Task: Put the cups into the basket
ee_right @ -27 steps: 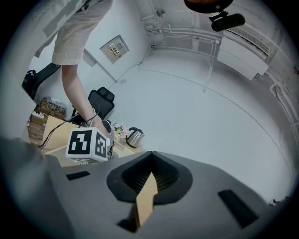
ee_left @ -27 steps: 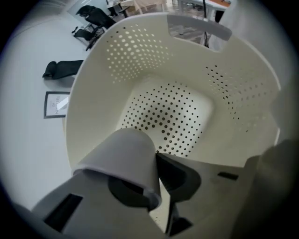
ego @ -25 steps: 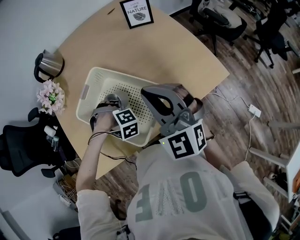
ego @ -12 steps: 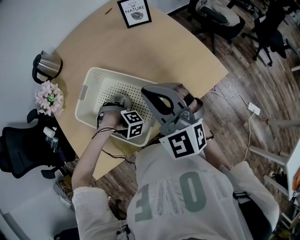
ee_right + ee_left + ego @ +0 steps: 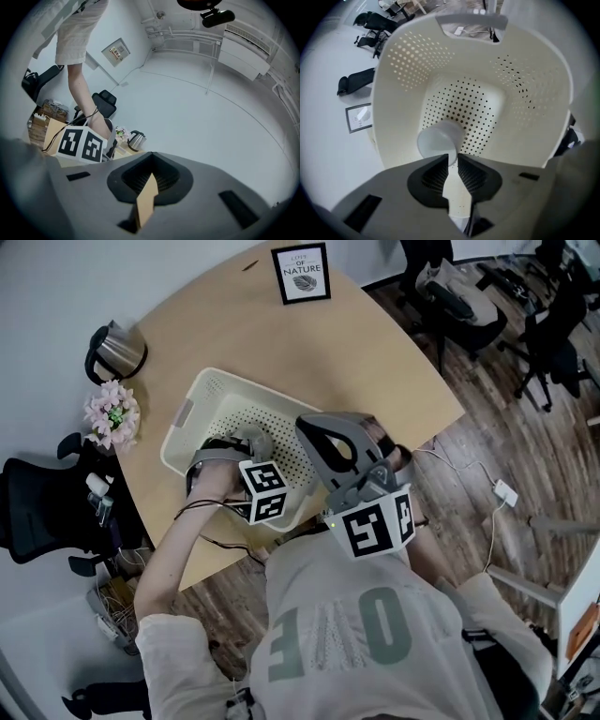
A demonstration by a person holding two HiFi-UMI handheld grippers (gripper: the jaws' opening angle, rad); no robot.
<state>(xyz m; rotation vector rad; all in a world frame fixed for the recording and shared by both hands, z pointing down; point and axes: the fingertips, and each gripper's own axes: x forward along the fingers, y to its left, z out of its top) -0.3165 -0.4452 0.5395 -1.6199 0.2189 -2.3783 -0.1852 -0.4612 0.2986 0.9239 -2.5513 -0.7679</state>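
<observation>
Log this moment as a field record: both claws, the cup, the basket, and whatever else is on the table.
left claw: down inside the basket, closed on the wall of the cup
cup: white, held low over the perforated floor; contact with the floor unclear
basket: cream, perforated, on the table; only this cup visible inside
right claw: jaws together, nothing between them, pointing up toward the wall
table: wooden
also on table: kettle, flowers, framed print

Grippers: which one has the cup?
The left gripper, down inside the basket, pinching the white cup by its rim. The right gripper has shut jaws holding nothing and points at the wall.
</observation>
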